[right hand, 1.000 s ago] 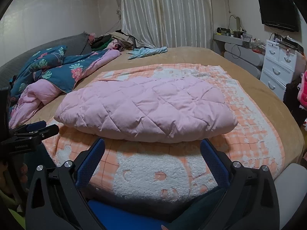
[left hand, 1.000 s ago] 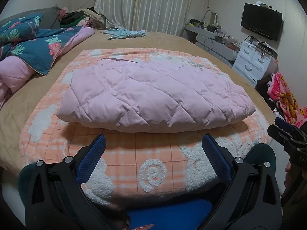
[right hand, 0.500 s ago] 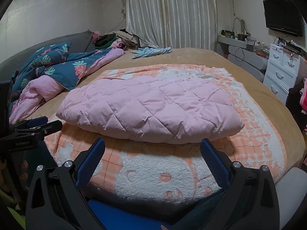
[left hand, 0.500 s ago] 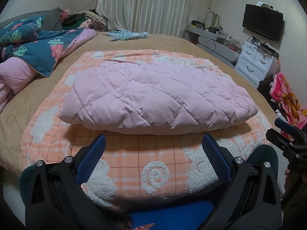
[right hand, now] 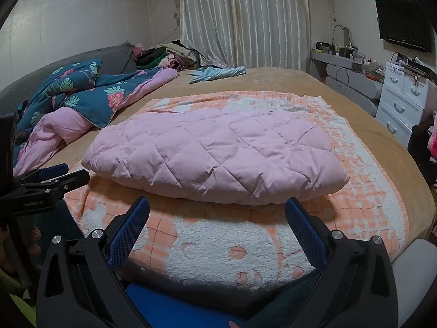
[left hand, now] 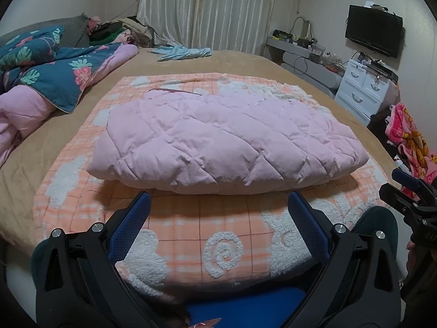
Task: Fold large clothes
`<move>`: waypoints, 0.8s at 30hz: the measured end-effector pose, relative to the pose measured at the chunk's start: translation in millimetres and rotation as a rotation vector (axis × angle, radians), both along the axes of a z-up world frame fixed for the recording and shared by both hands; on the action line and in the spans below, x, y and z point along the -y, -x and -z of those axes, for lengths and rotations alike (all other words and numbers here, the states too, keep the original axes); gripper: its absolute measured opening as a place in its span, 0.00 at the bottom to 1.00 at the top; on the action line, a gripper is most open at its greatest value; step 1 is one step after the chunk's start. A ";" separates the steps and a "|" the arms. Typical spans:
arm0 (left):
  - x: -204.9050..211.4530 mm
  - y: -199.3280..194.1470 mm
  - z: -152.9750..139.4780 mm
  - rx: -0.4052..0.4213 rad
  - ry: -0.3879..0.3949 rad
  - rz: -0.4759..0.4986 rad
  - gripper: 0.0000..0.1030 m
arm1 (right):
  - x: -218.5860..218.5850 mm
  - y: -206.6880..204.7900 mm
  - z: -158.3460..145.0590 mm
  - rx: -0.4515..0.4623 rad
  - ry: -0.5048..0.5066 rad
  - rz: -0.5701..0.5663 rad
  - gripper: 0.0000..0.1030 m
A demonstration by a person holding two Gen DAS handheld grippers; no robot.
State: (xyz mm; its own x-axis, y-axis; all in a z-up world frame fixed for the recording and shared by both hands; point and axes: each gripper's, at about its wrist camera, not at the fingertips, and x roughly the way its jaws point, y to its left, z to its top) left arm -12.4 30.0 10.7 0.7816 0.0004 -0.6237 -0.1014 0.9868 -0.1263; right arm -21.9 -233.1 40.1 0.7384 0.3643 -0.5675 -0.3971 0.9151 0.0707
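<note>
You have moved a bit closer to the pink jacket; it lies folded just past your fingers; both the left gripper and right gripper are wide open and hold nothing; the fold looks done.

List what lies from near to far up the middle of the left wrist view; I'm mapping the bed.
left gripper → orange checked blanket → pink quilted garment → tan bedspread → light blue cloth → curtain

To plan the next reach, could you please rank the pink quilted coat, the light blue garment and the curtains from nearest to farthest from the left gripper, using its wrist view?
From the left gripper:
1. Pink quilted coat, just ahead, centre of the bed.
2. Light blue garment, far edge of the bed.
3. Curtains, back wall.
</note>
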 end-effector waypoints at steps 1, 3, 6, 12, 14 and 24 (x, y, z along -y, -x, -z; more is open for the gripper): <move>0.7 0.3 0.0 0.000 -0.002 0.000 0.91 | 0.3 0.1 -0.2 0.000 0.000 0.001 0.96; 0.5 0.1 0.1 -0.001 0.001 0.003 0.91 | 0.8 -0.3 0.0 -0.002 0.002 0.001 0.96; -0.9 -0.2 0.4 -0.002 -0.001 0.001 0.91 | 1.2 -0.4 -0.2 -0.005 0.003 0.002 0.96; -3.6 -1.0 0.1 -0.002 -0.002 -0.004 0.91 | 0.7 0.0 -0.3 -0.006 0.004 0.000 0.96; -4.1 -0.6 0.0 -0.001 -0.001 -0.002 0.91 | 0.6 -0.5 -0.2 -0.005 0.004 0.001 0.96; -2.9 1.2 0.3 0.005 -0.005 -0.001 0.91 | 1.9 0.3 1.0 -0.004 0.003 0.004 0.96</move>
